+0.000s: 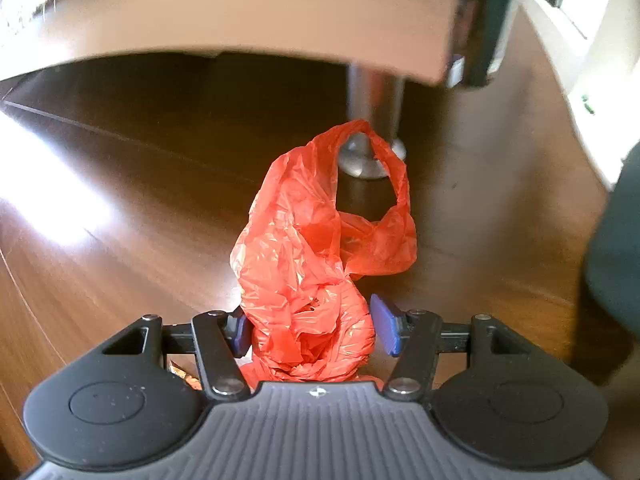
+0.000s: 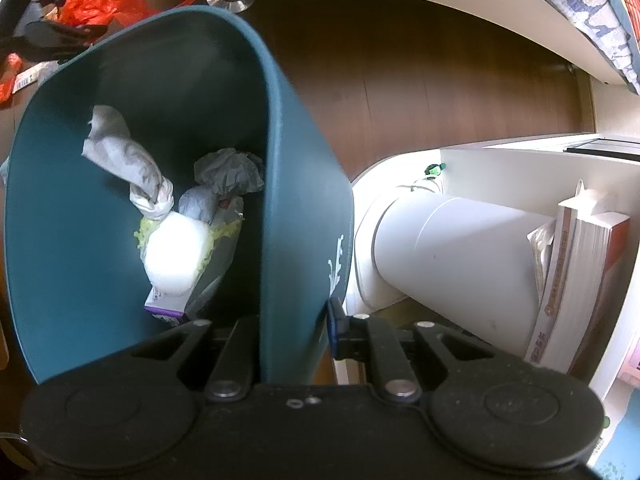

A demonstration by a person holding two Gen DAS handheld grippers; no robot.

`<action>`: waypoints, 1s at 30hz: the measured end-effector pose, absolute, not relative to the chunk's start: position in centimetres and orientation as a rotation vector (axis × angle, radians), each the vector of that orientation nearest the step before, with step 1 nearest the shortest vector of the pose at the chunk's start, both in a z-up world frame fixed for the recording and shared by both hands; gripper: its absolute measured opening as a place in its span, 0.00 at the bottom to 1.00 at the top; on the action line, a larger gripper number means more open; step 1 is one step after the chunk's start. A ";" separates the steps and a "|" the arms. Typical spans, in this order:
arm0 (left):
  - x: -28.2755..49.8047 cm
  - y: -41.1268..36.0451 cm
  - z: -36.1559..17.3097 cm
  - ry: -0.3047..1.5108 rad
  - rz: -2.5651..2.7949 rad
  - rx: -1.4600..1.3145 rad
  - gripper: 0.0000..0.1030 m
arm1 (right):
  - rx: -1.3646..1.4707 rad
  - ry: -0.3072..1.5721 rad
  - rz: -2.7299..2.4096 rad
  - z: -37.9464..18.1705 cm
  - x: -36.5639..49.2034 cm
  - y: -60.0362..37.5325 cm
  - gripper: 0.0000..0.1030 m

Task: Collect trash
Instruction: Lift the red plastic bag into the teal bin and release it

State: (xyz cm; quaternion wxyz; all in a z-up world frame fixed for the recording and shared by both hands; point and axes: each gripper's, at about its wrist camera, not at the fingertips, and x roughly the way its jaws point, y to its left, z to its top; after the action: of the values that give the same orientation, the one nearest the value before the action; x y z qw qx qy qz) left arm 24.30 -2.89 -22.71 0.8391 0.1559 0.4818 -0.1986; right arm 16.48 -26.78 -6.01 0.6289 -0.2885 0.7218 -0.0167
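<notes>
the left gripper [image 1: 314, 330] has the lower part of a crumpled red plastic bag [image 1: 316, 240] between its blue fingers [image 1: 386, 330]. the left pad presses into the plastic, the right pad stands just beside it, and whether it touches is hard to tell; the fingers look closed on the bag. the bag's bottom is hidden behind the gripper body, and a scrap of orange wrapper [image 1: 180, 374] peeks out at 8 o'clock, mostly covered. the bag's handle loop [image 1: 380, 160] rises toward 12 o'clock, in front of a metal furniture leg [image 1: 370, 120] whose top is cut off by a pale, blurred board edge. a dark teal shape [image 1: 616, 260] at 3 o'clock is cut by the frame. open wooden floor [image 1: 120, 160] spreads toward 9 and 10 o'clock, with a bright glare patch.

the right gripper [image 2: 294, 332] clamps the wall of a teal trash bin [image 2: 304, 220]: one blue finger [image 2: 334, 328] shows on the outside, the other is hidden inside the bin, so the fingers are closed on its rim. the bin's near edge runs out of view behind the gripper. inside lie crumpled grey paper [image 2: 128, 160], another grey wad [image 2: 228, 172], a white foam-like lump [image 2: 176, 252], yellow-green shreds and a small box with a purple edge [image 2: 166, 312], partly buried. at 10 o'clock, past the bin's rim, the red bag and the other gripper appear, small and blurred. at 3 o'clock a white bin [image 2: 452, 264] sits in a white shelf [image 2: 520, 148], touching or almost touching books [image 2: 580, 280]. bare floor lies open toward 1 o'clock.
</notes>
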 end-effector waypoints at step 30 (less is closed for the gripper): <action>9.3 -4.6 -3.7 0.608 -1.010 0.383 0.56 | -0.671 1.562 -0.004 -4.0 14.7 -25.9 0.13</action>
State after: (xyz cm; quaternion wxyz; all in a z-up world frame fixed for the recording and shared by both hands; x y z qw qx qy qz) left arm 9.25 -4.64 -3.71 0.8141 0.1795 0.2849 -0.4732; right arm 14.75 -25.86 -4.04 0.6600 -0.2964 0.6903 -0.0019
